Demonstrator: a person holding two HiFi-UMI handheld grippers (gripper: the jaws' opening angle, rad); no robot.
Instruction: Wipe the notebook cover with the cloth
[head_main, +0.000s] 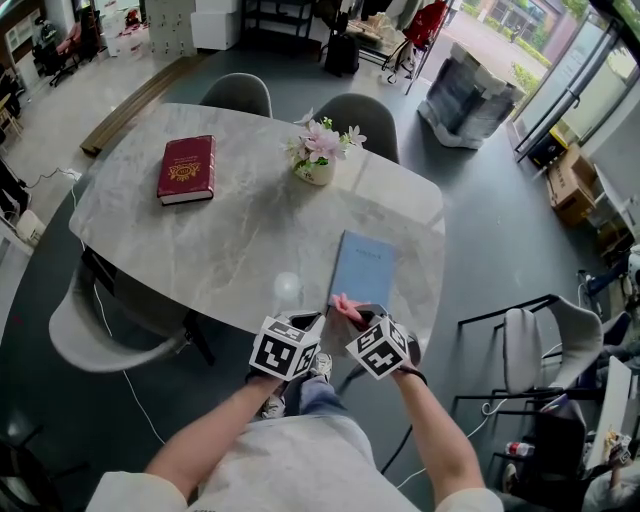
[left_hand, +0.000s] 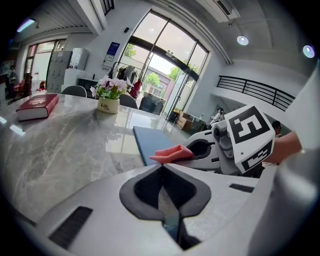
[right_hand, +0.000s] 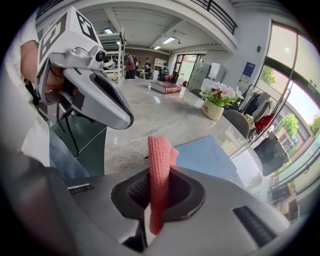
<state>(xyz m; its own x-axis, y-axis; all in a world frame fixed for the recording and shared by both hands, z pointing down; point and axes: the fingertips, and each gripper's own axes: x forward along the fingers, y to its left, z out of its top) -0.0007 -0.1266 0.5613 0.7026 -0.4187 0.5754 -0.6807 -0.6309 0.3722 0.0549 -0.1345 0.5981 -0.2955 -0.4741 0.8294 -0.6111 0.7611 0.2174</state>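
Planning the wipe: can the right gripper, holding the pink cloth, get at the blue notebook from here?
Probably yes: the right gripper with the cloth sits at the near edge of the notebook, nothing lying between.

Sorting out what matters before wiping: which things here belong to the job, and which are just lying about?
Job: notebook; cloth, held in the right gripper's jaws.
Lying about: red book; flower pot; chairs.

On one table lie one blue notebook, one red book and one flower pot. There is one pink cloth. Two grippers show near: left gripper, right gripper. Two grey chairs stand far.
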